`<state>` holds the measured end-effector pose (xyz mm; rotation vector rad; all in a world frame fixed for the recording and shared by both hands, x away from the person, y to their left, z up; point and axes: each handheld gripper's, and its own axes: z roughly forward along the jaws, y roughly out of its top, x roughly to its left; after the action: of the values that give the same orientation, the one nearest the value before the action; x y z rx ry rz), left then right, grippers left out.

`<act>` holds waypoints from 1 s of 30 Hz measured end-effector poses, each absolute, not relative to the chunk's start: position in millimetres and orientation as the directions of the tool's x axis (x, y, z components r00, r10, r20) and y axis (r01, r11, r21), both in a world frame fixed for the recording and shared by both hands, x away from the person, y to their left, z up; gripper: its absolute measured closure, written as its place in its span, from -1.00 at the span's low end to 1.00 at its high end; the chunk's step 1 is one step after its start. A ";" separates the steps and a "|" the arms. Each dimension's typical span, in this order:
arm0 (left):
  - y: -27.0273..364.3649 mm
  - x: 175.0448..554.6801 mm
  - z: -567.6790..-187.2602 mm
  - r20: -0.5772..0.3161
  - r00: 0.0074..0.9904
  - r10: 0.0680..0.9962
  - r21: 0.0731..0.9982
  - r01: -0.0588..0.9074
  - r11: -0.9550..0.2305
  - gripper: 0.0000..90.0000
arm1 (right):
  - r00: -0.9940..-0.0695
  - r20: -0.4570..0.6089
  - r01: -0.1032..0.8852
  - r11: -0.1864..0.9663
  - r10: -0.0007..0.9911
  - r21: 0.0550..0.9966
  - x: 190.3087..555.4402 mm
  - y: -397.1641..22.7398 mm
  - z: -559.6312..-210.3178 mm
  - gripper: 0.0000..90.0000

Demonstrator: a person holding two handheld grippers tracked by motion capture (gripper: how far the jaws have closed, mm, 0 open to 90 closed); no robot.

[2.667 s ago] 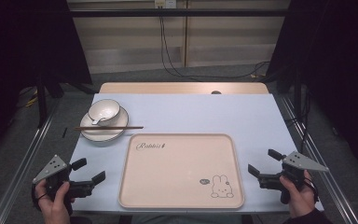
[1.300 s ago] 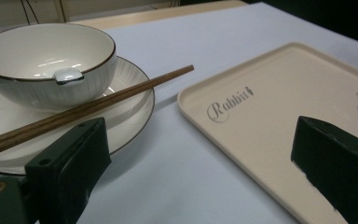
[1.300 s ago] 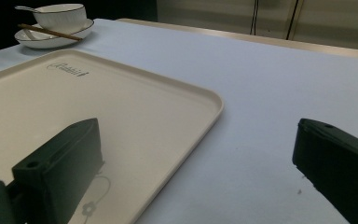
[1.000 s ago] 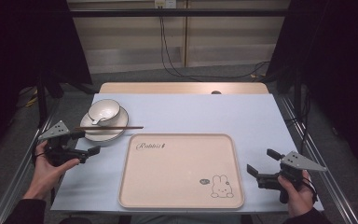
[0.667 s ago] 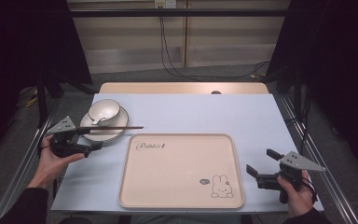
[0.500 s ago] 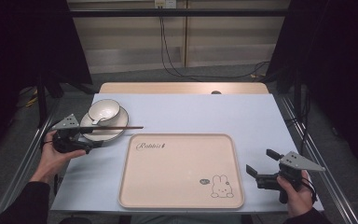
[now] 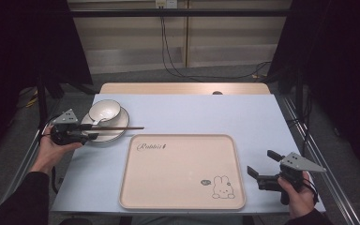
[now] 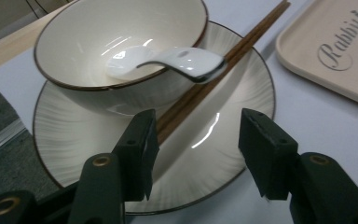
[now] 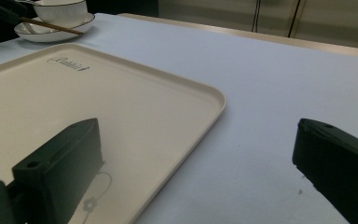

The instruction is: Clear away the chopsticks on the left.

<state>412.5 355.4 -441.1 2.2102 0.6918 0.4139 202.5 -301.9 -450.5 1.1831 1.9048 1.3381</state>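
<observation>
A white bowl (image 7: 104,111) (image 8: 121,28) with a white spoon (image 8: 182,60) in it stands on a white plate (image 7: 113,136) (image 8: 242,93) at the table's left. Dark chopsticks (image 7: 122,127) (image 8: 242,42) lie across the plate. My left gripper (image 7: 86,136) (image 8: 198,135) hovers at the plate's near rim. Its jaws have just been closing and stand half apart over the rim. The chopsticks' near end lies by the left jaw, and neither pad presses on anything. My right gripper (image 7: 261,162) (image 9: 196,140) rests open at the lower right, beside the tray, holding nothing.
A beige tray (image 7: 183,178) (image 9: 74,102) with a rabbit drawing lies in the middle of the pale blue table (image 7: 225,112). A wooden board edge (image 7: 183,88) runs along the far side. Dark frames and cables stand beyond.
The left hand has moved from the table's lower left up to the plate, and its jaws have narrowed. The right hand has stayed in place.
</observation>
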 end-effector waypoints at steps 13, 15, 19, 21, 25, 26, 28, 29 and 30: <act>348.0 422.0 -447.7 0.116 0.813 0.570 0.730 0.319 -0.604 0.28 | -0.481 0.069 0.360 0.125 0.874 0.924 202.0 -302.2 -451.0 -0.97; 346.3 422.1 -446.9 0.116 0.825 0.553 0.726 0.310 -0.614 0.30 | -0.481 0.070 0.360 0.124 0.874 0.924 202.0 -302.2 -451.0 -0.97; 344.5 422.7 -446.2 0.128 0.824 0.551 0.717 0.307 -0.626 0.35 | -0.484 0.071 0.363 0.126 0.872 0.923 201.9 -301.9 -451.1 -0.97; 344.5 424.0 -445.9 0.124 0.826 0.550 0.720 0.307 -0.623 0.35 | -0.483 0.072 0.364 0.125 0.873 0.923 201.9 -301.8 -451.1 -0.97; 348.3 425.0 -447.2 0.124 0.820 0.559 0.720 0.313 -0.619 0.28 | -0.484 0.070 0.362 0.127 0.872 0.924 201.9 -302.1 -451.2 -0.97; 350.4 425.3 -449.3 0.126 0.816 0.563 0.724 0.312 -0.615 0.28 | -0.484 0.073 0.365 0.125 0.872 0.923 201.8 -301.9 -451.3 -0.97; 350.7 424.9 -449.5 0.124 0.816 0.564 0.723 0.315 -0.615 0.31 | -0.484 0.073 0.365 0.125 0.872 0.923 201.9 -301.8 -451.4 -0.97; 351.1 424.8 -449.5 0.123 0.818 0.561 0.722 0.314 -0.616 0.39 | -0.478 0.073 0.366 0.123 0.875 0.923 202.0 -302.4 -451.4 -0.98; 350.5 425.0 -448.9 0.131 0.822 0.554 0.730 0.298 -0.615 0.44 | -0.476 0.074 0.368 0.122 0.876 0.922 202.1 -302.7 -451.5 -0.98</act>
<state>425.0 350.5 -448.9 2.2657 0.6216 0.4498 202.1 -302.7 -451.5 1.1993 1.9081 1.3379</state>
